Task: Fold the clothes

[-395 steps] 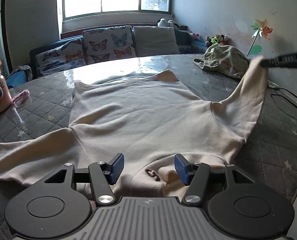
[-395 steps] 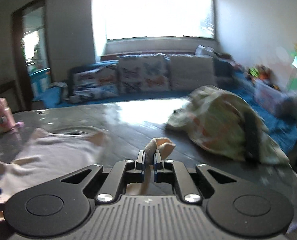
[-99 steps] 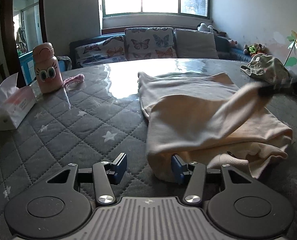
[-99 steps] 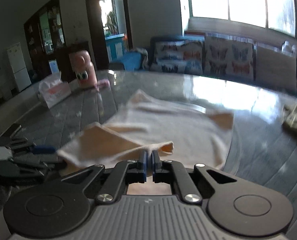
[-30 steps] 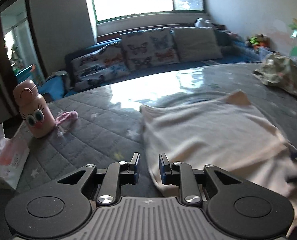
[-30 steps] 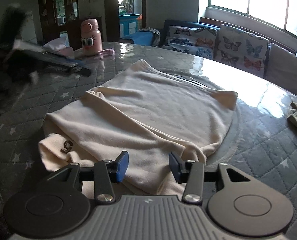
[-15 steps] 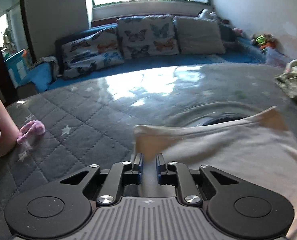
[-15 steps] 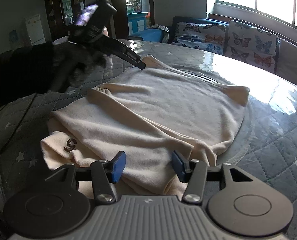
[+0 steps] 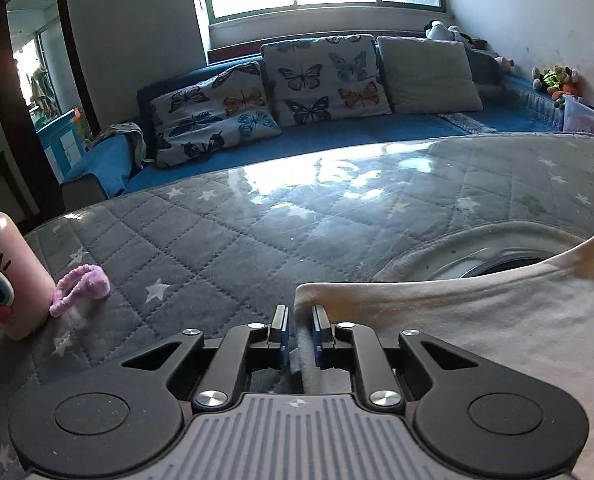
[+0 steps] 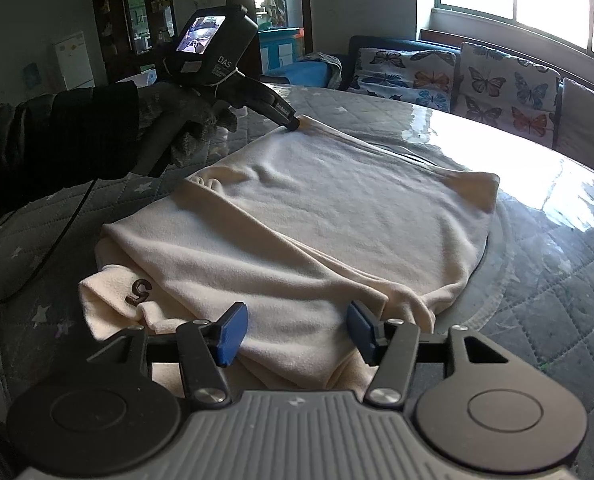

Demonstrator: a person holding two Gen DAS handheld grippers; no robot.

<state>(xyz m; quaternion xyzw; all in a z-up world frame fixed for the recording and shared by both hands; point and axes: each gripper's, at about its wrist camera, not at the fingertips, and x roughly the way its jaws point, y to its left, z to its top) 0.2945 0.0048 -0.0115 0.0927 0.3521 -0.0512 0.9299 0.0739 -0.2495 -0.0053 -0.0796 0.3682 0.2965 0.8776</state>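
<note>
"DAS" on left gripper (image 10: pixel 291 122); "5" on garment (image 10: pixel 337 216).

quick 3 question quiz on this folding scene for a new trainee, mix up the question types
1. True or false: the right tongs are clamped on the cream sweatshirt.
2. Multiple choice: which part of the sweatshirt do the left tongs pinch? A) the near folded bundle marked with a 5 B) a far hem corner C) nothing
3. Fill in: the pink bottle with cartoon eyes stands beside a fuzzy ____ loop on the quilted table cover.

Key
1. False: the right tongs are wide open, over the near folded edge.
2. B: they have closed on the far corner, as the right wrist view also shows.
3. purple
</note>
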